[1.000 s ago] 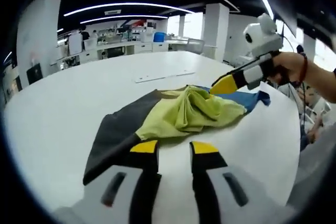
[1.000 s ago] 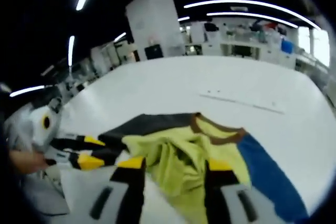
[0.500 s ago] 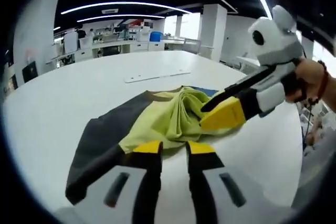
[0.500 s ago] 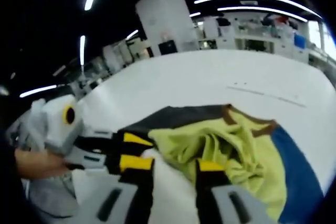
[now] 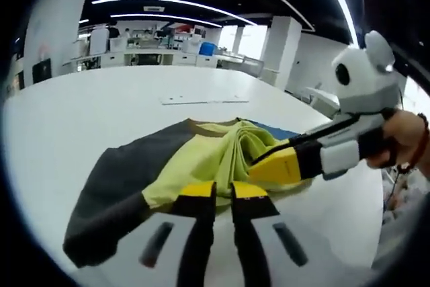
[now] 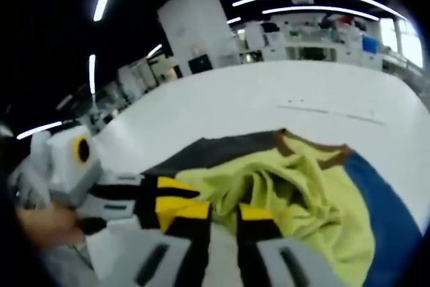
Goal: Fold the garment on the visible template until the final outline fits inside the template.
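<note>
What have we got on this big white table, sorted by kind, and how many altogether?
Garments: 1, the crumpled yellow, grey and blue garment
Handheld grippers: 2, the left gripper and the right gripper
Flat marked strip farther back on the table: 1, the strip
Total: 4

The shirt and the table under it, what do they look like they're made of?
The shirt looks like soft knit fabric, matte, in yellow-green, dark grey and blue panels with a brown collar; it bunches into loose folds in the middle. The table looks like a hard smooth white top, maybe laminate, with a faint sheen from the ceiling lights; the exact material is unclear.
</note>
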### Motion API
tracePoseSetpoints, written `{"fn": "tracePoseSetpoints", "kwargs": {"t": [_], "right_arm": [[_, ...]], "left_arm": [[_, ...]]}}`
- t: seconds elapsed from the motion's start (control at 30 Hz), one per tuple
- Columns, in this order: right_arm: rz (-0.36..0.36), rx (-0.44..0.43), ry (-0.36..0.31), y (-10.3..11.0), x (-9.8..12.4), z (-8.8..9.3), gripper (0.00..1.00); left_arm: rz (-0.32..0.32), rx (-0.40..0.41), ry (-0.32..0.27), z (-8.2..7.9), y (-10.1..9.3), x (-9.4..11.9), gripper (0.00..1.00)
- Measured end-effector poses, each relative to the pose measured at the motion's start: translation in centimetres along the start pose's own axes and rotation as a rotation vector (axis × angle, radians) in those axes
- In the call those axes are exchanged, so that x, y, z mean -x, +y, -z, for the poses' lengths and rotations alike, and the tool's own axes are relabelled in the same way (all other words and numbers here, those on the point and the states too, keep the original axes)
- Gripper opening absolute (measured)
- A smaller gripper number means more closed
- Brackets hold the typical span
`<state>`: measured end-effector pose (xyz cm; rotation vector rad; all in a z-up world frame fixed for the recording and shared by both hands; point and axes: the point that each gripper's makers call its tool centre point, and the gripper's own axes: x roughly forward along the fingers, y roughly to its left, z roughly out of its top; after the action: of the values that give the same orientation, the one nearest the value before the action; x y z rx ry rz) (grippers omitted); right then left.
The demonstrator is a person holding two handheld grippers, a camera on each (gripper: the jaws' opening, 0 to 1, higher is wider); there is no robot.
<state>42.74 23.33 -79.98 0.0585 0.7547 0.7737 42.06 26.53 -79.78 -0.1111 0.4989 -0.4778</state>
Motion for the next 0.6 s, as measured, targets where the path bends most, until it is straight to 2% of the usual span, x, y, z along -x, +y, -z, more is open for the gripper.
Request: {"fn": "tracePoseSetpoints", "kwargs": {"t": [0.27,0.33,0.47,0.6], "right_arm": [[0.022,-0.031,0.018,-0.1,-0.4,1.0,0.04],[0.029,-0.059,0.021,-0.1,-0.5,1.2,0.04],[0.038,-0.112,0.032,-0.2,-0.9,1.8,0.02],[0.039,-0.15,0.031,-0.3,-1.3,2.1,0.0]], "left_arm": [[-0.04,-0.009,0.041,0.9,0.5,-0.9,0.04],[-0.054,0.028,0.053,1.1,0.6,-1.0,0.05],[-0.075,0.035,0.076,1.4,0.7,-1.2,0.06],[-0.077,0.069,0.104,2.1,0.8,-1.6,0.03]]}}
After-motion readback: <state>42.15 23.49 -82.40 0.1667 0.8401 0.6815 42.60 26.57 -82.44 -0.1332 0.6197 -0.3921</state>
